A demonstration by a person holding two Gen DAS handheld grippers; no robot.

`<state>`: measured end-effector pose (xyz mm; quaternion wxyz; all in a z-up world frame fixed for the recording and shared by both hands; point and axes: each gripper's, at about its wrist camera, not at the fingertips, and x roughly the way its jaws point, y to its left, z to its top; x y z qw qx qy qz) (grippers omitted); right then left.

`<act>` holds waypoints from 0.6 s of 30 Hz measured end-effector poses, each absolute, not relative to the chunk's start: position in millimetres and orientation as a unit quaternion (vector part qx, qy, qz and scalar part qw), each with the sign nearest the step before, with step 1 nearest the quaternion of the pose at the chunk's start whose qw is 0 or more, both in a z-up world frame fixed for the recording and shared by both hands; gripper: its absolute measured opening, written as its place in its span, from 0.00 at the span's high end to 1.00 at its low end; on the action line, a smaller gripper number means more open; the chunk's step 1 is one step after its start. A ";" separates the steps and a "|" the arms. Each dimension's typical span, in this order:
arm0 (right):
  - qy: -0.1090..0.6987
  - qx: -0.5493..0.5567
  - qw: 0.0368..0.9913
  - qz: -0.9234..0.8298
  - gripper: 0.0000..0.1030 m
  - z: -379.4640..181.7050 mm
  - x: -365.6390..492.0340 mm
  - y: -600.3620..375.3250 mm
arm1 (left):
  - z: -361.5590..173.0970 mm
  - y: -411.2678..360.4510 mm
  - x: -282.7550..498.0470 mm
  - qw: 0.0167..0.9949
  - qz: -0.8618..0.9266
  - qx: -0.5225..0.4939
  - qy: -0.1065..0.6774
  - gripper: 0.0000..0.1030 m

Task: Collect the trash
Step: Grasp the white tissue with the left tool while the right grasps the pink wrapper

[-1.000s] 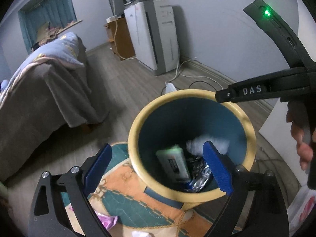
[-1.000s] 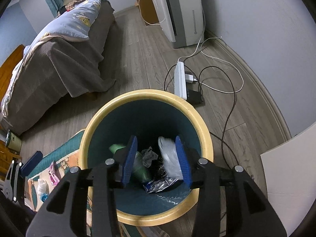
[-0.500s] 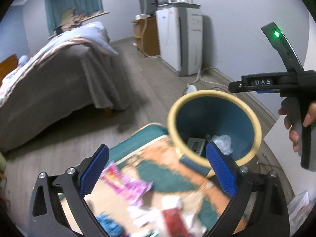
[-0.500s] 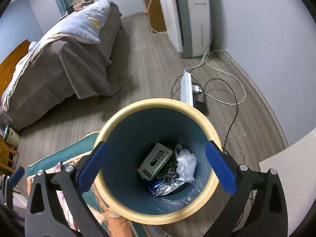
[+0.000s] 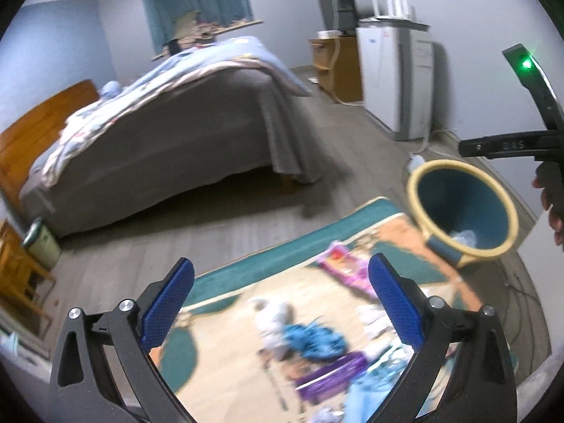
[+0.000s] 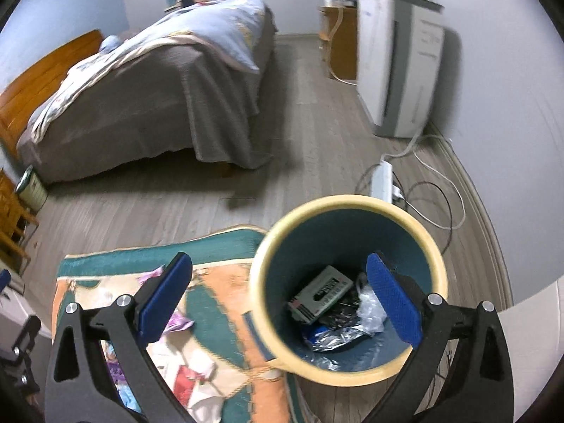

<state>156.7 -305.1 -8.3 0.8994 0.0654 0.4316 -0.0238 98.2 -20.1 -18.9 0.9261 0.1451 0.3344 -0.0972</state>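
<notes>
A teal bin with a cream rim [image 6: 278, 232] stands on the floor at the rug's corner and holds a small box [image 6: 319, 294], crumpled clear plastic [image 6: 370, 312] and foil. It also shows in the left wrist view [image 5: 423, 179]. Several wrappers lie on the rug: a pink one [image 5: 347, 271], a blue one [image 5: 310, 338], a purple one [image 5: 328, 370]. My left gripper [image 5: 282, 299] is open and empty above the rug litter. My right gripper [image 6: 278, 299] is open and empty over the bin's near left rim.
A patterned teal and orange rug [image 5: 268, 264] covers the floor. A bed [image 5: 169, 127] with a grey cover stands behind it. A white appliance [image 6: 398, 67], a power strip [image 6: 382, 176] and loose cables [image 6: 447, 204] lie beyond the bin by the wall.
My right gripper opened wide and dropped the clear plastic into the bin. Both grippers have swung left and back from the bin; my left one now hangs over the rug.
</notes>
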 end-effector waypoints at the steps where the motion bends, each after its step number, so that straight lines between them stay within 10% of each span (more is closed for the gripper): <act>1: 0.432 0.060 0.899 -0.017 0.06 -7.1 157.0 -297.0 | -20.4 -12.9 95.8 0.927 -0.091 0.140 0.335 0.05; 18: 0.465 -0.015 0.885 0.020 0.06 -40.7 164.2 -195.5 | -69.4 62.0 103.1 0.917 -0.045 0.103 0.384 0.05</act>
